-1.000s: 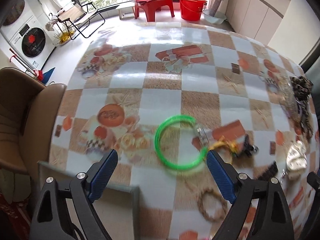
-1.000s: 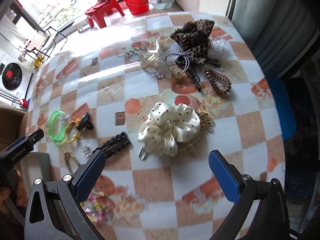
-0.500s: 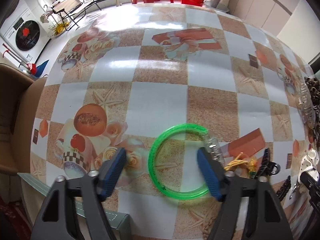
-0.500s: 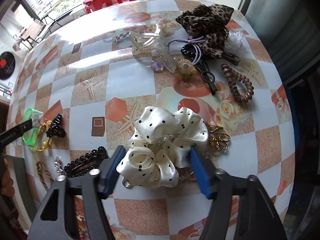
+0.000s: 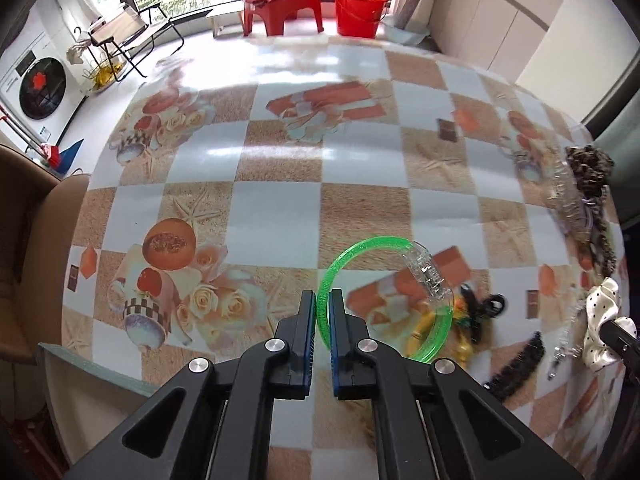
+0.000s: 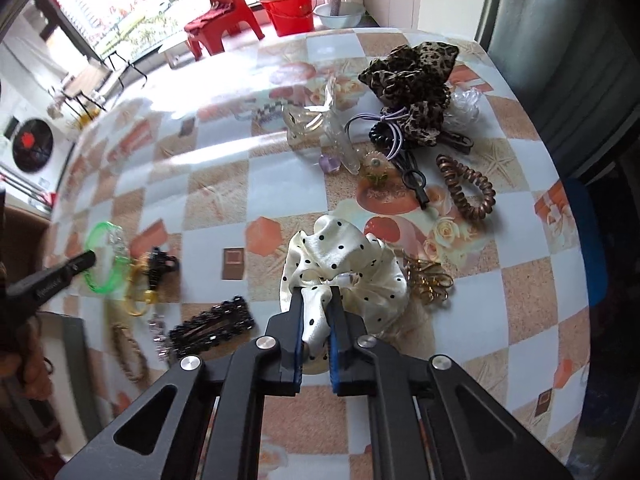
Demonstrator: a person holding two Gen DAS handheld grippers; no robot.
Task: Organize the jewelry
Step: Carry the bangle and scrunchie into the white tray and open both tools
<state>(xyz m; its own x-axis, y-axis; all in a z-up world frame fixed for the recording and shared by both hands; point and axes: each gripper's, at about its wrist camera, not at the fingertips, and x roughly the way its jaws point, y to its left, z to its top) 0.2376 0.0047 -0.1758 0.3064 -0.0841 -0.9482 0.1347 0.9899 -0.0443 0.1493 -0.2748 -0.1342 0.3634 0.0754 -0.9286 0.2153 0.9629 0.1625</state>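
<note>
A translucent green bangle [image 5: 372, 243] with a clear clasp lies tilted on the checked tablecloth. The left gripper [image 5: 322, 300] has its jaws closing on the bangle's near-left rim, and the blue pads press on it. In the right wrist view that left gripper [image 6: 80, 260] shows at the far left, at the bangle [image 6: 100, 232]. A cream scrunchie with black dots [image 6: 340, 252] sits mid-table. The right gripper [image 6: 316, 296] is shut on the scrunchie's near fold, with fabric bunched between the pads. The scrunchie [image 5: 604, 320] also shows at the right edge of the left wrist view.
A leopard scrunchie [image 6: 412, 80], clear claw clip [image 6: 320, 120], brown spiral tie [image 6: 466, 190], gold rings [image 6: 430, 280], black beaded clip [image 6: 212, 326] and small black claw clip [image 6: 160, 264] lie around. A grey-green box edge [image 5: 80, 364] sits near left, beside a brown chair [image 5: 24, 240].
Both grippers were wide open a second ago and have closed. The left one now clamps the bangle's rim, which has tipped up. The right one now pinches the scrunchie.
</note>
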